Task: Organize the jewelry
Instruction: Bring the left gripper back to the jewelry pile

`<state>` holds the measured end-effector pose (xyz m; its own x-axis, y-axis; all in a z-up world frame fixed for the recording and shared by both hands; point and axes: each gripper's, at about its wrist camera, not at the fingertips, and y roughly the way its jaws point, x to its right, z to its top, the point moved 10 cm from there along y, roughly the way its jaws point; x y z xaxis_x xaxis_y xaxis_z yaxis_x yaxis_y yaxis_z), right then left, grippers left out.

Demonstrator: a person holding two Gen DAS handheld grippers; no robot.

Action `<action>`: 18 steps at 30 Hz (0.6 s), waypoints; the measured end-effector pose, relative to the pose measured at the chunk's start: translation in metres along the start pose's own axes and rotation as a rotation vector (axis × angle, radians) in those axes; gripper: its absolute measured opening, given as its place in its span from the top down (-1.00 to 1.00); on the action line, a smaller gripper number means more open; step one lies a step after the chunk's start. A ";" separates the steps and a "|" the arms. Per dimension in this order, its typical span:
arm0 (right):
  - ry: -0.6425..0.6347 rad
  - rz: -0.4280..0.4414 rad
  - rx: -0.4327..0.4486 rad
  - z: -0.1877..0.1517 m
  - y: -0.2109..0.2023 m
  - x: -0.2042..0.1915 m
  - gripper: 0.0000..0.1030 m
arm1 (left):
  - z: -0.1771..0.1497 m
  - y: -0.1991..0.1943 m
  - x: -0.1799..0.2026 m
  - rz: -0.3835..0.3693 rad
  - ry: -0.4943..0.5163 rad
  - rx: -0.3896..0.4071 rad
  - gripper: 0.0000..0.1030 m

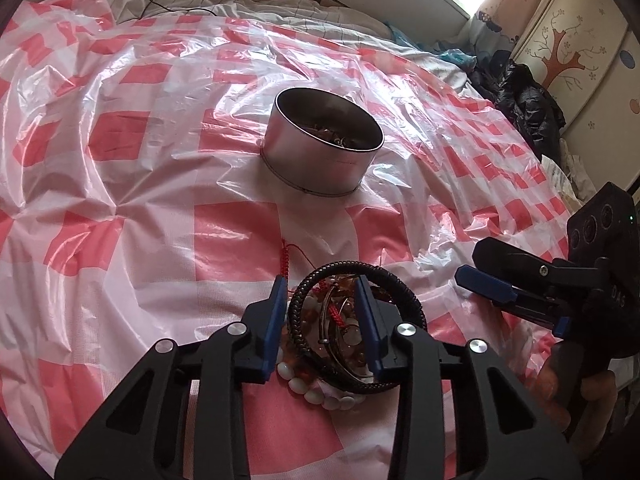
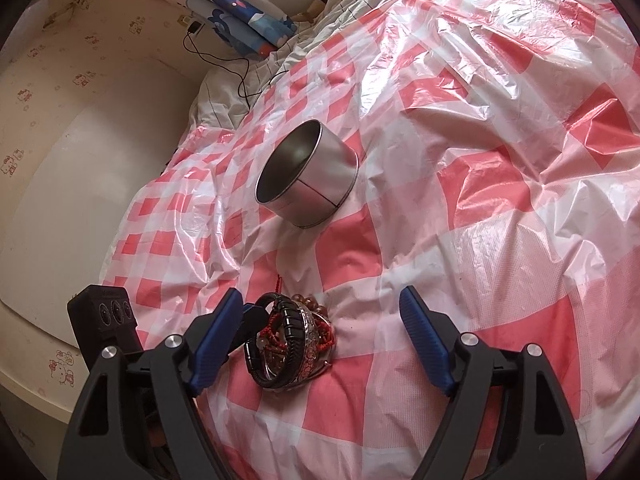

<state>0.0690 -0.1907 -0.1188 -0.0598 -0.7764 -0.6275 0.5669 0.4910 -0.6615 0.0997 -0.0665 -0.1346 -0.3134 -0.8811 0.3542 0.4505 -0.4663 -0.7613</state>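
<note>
From my left wrist view the pile of bracelets [image 1: 340, 332] sits at 6 o'clock, partly masked by my own blue fingers [image 1: 276, 320]; its near edge is cut off behind the black linkage, and I can only partly sort the pieces: a black braided bangle [image 1: 352, 272], white beads [image 1: 320, 394], a red cord [image 1: 285, 258]. The left gripper [image 1: 322, 320] tilts steeply down, jaws clenched around the braided bangle and the tangle inside it. The round tin [image 1: 324, 148] stands at 12 o'clock on the checked plastic sheet [image 1: 120, 220] over the bed, its contents too dim to name. The right gripper [image 2: 320, 316] hangs at 3 o'clock, jaws released, spread wide beside the pile; fingers of the hand [image 1: 560, 392] show beneath it.
</note>
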 end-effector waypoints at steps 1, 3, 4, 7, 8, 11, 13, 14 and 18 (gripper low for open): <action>0.000 -0.001 -0.001 0.000 0.001 0.000 -0.51 | 0.000 0.001 0.000 0.005 0.004 -0.002 0.45; 0.000 -0.002 -0.001 0.000 0.002 0.000 -0.51 | -0.001 0.001 -0.001 0.007 0.004 -0.006 0.51; 0.000 -0.001 -0.001 0.000 0.002 0.000 -0.51 | -0.001 0.001 -0.002 0.008 0.005 -0.006 0.54; 0.000 -0.002 -0.001 0.000 0.002 0.000 -0.51 | -0.001 0.002 -0.002 0.007 0.003 -0.008 0.55; 0.000 -0.003 -0.001 0.000 0.002 0.000 -0.51 | -0.001 0.002 -0.003 0.006 0.001 -0.009 0.55; 0.000 -0.004 -0.001 0.000 0.003 0.000 -0.51 | -0.001 0.001 -0.004 0.003 -0.012 -0.007 0.54; -0.001 -0.006 -0.003 0.000 0.004 0.001 -0.52 | 0.000 0.001 -0.005 0.002 -0.021 -0.007 0.54; -0.002 -0.006 -0.004 0.000 0.005 0.001 -0.52 | 0.000 0.001 -0.006 0.001 -0.025 -0.006 0.52; -0.003 -0.008 -0.005 0.000 0.006 0.001 -0.53 | 0.001 0.000 -0.007 -0.002 -0.038 -0.004 0.39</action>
<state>0.0725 -0.1887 -0.1239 -0.0618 -0.7816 -0.6208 0.5626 0.4864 -0.6684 0.1028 -0.0606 -0.1370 -0.2824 -0.8827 0.3757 0.4470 -0.4676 -0.7626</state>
